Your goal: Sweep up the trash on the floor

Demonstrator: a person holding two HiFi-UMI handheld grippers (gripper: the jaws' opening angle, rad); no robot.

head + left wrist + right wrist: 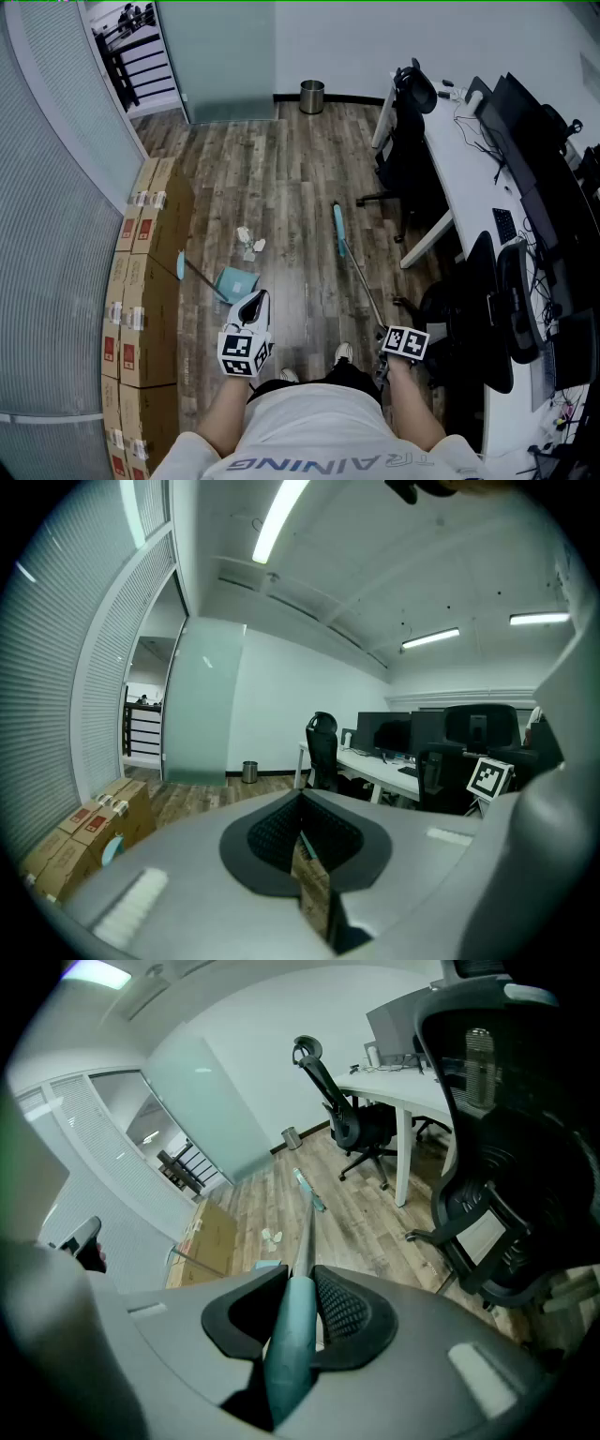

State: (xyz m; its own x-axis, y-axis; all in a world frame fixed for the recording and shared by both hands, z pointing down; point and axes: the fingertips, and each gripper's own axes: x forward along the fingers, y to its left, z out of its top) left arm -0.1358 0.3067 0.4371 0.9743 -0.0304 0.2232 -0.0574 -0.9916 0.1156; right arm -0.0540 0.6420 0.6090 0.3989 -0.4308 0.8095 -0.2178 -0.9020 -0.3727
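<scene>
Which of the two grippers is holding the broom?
The right gripper: its jaws clamp the broom by its teal handle. The left gripper is shut with nothing between its jaws.

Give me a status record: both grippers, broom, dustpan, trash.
left gripper: jaws shut, nothing between them
right gripper: shut on the broom handle
broom head: on the floor, apart from the trash
dustpan: on the floor, not held, long handle slanting toward the cardboard boxes
trash: crumpled paper just beyond the dustpan, not swept in yet
</scene>
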